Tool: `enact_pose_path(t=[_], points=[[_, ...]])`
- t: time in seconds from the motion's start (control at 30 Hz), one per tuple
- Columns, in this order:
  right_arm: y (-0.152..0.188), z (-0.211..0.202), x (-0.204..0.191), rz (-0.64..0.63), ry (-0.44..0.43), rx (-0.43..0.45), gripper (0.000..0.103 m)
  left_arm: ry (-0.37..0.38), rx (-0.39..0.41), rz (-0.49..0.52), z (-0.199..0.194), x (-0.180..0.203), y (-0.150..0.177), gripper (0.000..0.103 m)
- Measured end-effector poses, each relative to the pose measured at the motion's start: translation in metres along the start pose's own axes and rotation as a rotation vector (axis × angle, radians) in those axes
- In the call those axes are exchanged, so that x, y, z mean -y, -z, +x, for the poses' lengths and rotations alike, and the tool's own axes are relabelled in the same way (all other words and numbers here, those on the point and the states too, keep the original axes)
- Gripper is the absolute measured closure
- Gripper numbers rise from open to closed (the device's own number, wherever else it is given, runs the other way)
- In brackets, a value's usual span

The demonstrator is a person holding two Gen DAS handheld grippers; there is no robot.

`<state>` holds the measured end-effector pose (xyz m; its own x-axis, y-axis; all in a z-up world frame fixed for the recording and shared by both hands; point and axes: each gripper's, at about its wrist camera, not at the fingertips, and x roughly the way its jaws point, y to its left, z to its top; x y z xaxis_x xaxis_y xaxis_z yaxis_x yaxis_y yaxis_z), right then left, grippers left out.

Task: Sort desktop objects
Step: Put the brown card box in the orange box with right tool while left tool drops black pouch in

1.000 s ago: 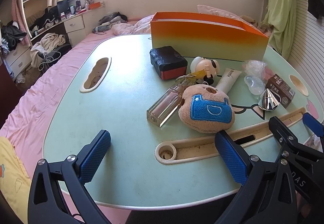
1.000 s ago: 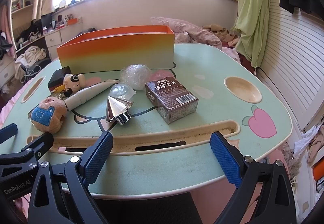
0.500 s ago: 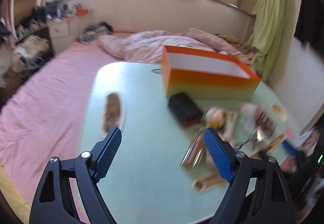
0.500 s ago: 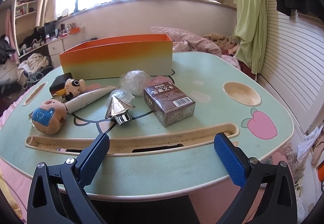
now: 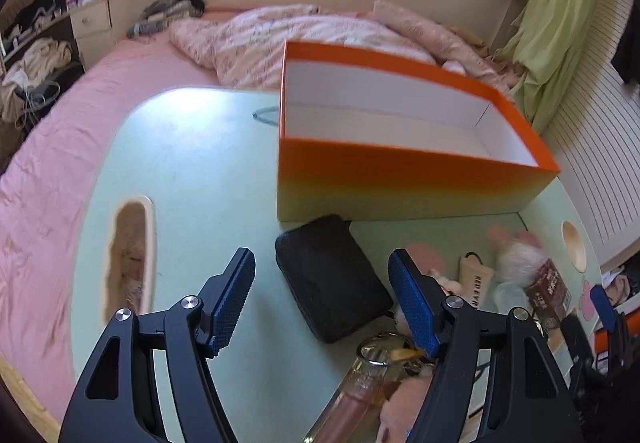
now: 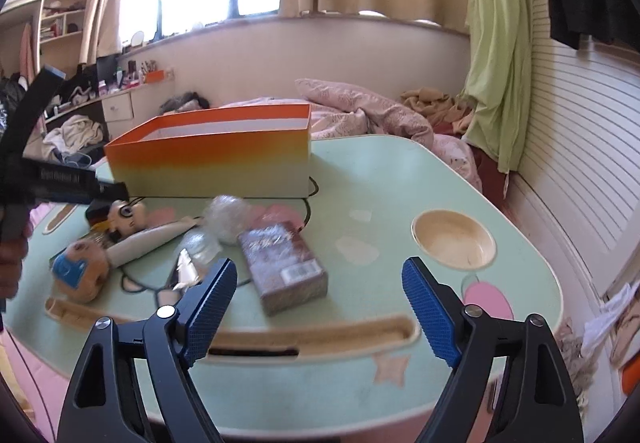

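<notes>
The left tongs (image 5: 322,297) hang above the near-left part of the pale green desk (image 5: 192,171) with their blue pads wide apart and nothing between them. Directly beyond the gap lies a black case (image 5: 332,275), flat on the desk, its far corner just at the foot of the orange box (image 5: 400,179). The box stands open on the far half of the desk — its white interior shows nothing inside. Near the right pad of the left tongs, a clear glass bottle (image 5: 360,391) lies with its mouth toward the case, and a plush toy (image 5: 400,407) shows partly behind the tong arm.

The right tongs (image 6: 320,307) hover over the near edge of the desk, pads also spread wide and holding nothing. Just beyond their left pad lies a brown packet (image 6: 284,267) wrapped in film, and left of it a shiny silver cone (image 6: 186,271), blurred. Farther left sit a white tube (image 6: 148,243), a small cartoon figure (image 6: 126,217) and the round plush toy with a blue patch. A crumpled clear wrapper (image 6: 228,219) rests between the packet and the box. A round recess (image 6: 452,239) is sunk into the desk at the right, and a long groove (image 6: 312,331) runs along its near side. Behind the desk spreads a pink bed (image 5: 48,163).
</notes>
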<state>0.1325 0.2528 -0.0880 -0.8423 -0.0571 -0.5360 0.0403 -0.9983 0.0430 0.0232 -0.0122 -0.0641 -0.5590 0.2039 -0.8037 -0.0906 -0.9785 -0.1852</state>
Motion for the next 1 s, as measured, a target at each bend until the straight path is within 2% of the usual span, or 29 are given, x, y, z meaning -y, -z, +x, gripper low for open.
enact_pose_path(t=[0.07, 0.1, 0.17, 0.2, 0.3, 0.53, 0.73, 0.87, 1.0], points=[[-0.003, 0.01, -0.003, -0.026, -0.018, -0.039, 0.03, -0.021, 0.008, 0.004, 0.001, -0.001, 0.003, 0.061], [-0.004, 0.015, -0.004, -0.034, -0.033, -0.06, 0.036, -0.016, 0.007, 0.002, 0.001, -0.002, 0.003, 0.061], [-0.002, 0.027, -0.007, -0.037, -0.066, -0.119, 0.037, 0.008, 0.008, -0.001, 0.0, -0.006, 0.004, 0.061], [-0.001, 0.028, -0.008, -0.03, -0.073, -0.116, 0.038, 0.012, 0.01, 0.004, 0.0, -0.006, 0.005, 0.061], [0.002, 0.026, -0.015, -0.04, -0.093, -0.1, 0.064, 0.019, 0.022, 0.019, -0.001, -0.006, 0.007, 0.061], [-0.002, 0.011, -0.009, -0.002, -0.098, -0.071, 0.064, 0.073, 0.108, 0.007, -0.043, -0.014, 0.005, 0.061], [-0.042, -0.004, -0.001, 0.004, -0.131, 0.006, 0.064, 0.09, 0.214, 0.09, -0.093, -0.004, -0.023, 0.061], [-0.092, 0.013, -0.006, 0.017, -0.188, 0.011, 0.064, 0.145, 0.202, 0.122, -0.089, 0.016, -0.069, 0.061], [-0.133, 0.046, -0.019, 0.037, -0.242, -0.03, 0.063, 0.177, 0.136, 0.127, -0.051, 0.035, -0.108, 0.061]])
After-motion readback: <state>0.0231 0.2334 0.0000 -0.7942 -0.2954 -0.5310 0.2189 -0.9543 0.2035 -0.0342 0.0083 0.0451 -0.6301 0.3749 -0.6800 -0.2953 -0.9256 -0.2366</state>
